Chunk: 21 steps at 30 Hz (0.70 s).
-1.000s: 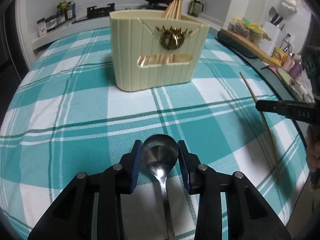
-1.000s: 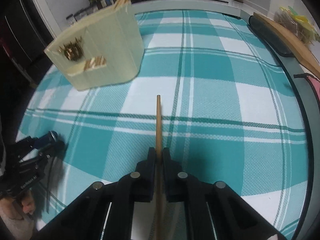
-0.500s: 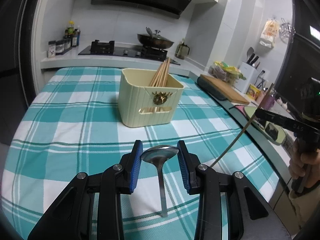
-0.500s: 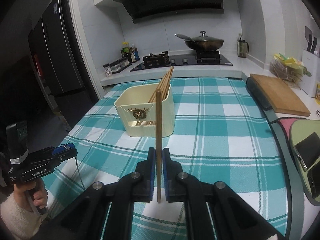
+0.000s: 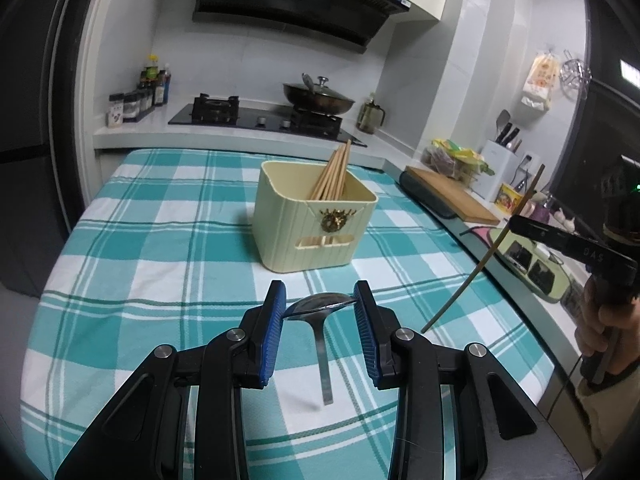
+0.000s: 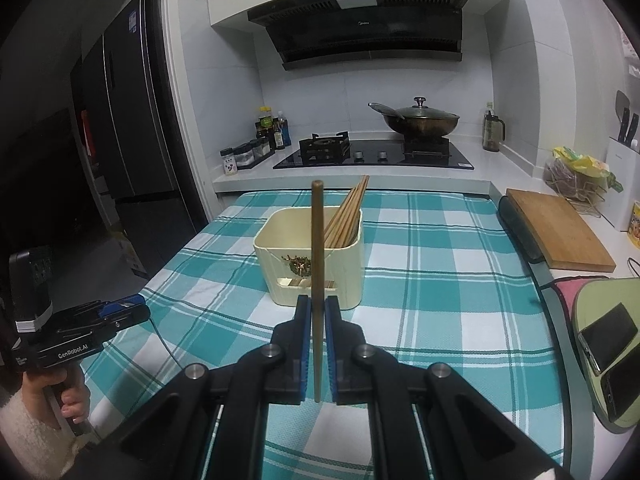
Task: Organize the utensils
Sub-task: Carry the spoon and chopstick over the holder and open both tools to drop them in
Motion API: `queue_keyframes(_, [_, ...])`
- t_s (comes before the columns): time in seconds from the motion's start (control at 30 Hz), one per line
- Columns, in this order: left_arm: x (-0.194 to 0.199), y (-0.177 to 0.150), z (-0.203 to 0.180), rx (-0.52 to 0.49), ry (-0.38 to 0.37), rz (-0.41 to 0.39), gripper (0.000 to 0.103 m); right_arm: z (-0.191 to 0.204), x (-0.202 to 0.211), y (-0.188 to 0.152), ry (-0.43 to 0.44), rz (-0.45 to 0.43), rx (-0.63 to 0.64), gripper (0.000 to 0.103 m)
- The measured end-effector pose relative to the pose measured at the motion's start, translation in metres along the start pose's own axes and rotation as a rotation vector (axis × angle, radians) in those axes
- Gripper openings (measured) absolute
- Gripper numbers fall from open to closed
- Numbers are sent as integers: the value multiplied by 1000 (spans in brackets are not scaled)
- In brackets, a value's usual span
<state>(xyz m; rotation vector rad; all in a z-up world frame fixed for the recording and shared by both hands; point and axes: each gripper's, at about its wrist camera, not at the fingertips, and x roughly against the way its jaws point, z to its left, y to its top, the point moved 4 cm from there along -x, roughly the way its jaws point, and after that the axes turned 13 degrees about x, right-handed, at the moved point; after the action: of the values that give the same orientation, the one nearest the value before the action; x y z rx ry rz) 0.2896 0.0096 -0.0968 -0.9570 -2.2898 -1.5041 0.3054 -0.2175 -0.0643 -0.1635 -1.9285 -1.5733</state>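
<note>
Left gripper [image 5: 319, 306], marked "GenRobot.AI", clamps a spoon [image 5: 319, 312]; right gripper [image 6: 318, 312] clamps a chopstick [image 6: 317, 264].

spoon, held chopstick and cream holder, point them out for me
spoon [image 5: 318, 307], left wrist view, on its bowl between the pads
chopstick [image 6: 317, 248], right wrist view, on its shaft above the pads
cream utensil holder [image 5: 288, 236], left wrist view, on its front wall
</note>
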Motion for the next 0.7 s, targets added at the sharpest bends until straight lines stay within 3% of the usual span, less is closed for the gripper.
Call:
queue_keyframes(0.17, [5,19,-2,-6,-18,3,35,-6,-9,5,0,17,3,7])
queue_keyframes(0.3, [15,55,-9,14,-65,-23,35,-15,-11,25,-12,-1,16,7])
queue_keyframes(0.53, [19,148,-32,10,-82,-149,35,-35,-15,96,-49,-103,40,7])
queue_keyframes(0.7, [-9,213,-44,7,-42,-248,35,-49,-29,144,-59,-194,26,7])
